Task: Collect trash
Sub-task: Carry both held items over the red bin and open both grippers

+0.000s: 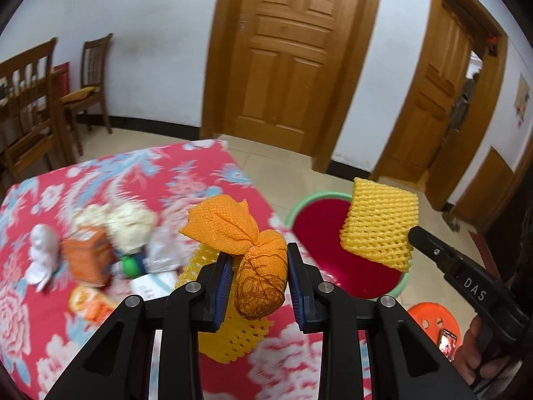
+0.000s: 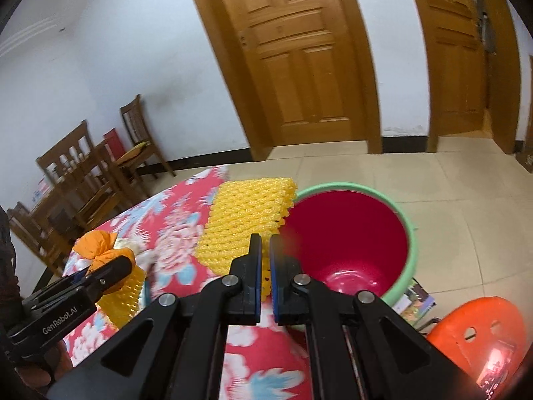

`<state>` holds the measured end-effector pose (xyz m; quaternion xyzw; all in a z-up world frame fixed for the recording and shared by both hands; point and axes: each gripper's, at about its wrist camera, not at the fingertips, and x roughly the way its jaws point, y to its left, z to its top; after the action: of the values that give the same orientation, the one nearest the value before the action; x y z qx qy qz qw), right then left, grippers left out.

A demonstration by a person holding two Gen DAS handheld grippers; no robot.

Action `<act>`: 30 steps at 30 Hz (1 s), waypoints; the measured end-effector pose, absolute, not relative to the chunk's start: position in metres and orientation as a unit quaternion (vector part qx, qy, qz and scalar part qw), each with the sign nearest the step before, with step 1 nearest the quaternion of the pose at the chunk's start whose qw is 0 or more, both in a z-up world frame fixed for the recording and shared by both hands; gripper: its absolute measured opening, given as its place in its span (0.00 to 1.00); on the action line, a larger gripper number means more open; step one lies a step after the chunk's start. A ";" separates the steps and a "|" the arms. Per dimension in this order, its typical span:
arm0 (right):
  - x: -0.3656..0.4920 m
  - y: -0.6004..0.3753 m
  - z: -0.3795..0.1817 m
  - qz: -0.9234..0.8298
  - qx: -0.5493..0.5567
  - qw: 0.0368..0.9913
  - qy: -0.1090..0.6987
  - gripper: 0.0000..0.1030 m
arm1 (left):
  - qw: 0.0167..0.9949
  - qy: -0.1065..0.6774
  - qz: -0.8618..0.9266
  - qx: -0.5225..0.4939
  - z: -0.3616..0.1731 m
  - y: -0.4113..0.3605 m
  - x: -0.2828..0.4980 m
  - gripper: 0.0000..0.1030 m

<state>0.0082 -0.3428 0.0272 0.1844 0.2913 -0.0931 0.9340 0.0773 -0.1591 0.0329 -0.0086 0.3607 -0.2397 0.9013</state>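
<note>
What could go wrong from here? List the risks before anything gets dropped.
1. The right tongs pinch only one edge of the yellow foam net, so it could slip and fall outside the red bin.
2. The orange tied bag in the left tongs hangs over the flowered tablecloth, not the bin; releasing here would miss.
3. A second yellow foam net lies below and could be snagged.

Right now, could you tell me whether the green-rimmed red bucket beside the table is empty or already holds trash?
Empty as far as visible: the green-rimmed red bucket shows only bare red wall and bottom.
</note>
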 end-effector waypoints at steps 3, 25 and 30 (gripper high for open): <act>0.006 -0.358 0.020 -0.109 0.195 0.930 0.292 0.06 | 0.895 0.366 -0.255 0.000 0.031 -0.180 0.081 0.30; 0.006 -0.442 -0.039 -0.188 0.248 0.888 0.338 0.07 | 0.854 0.408 -0.319 0.059 -0.018 -0.291 0.113 0.30; 0.006 -0.447 -0.045 -0.189 0.255 0.883 0.345 0.10 | 0.848 0.414 -0.323 0.071 -0.027 -0.302 0.116 0.34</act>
<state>0.0058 -0.4469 -0.0446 0.2554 0.3448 -0.1891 0.8833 0.1163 -0.3017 -0.0268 0.0706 0.4141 -0.3229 0.8481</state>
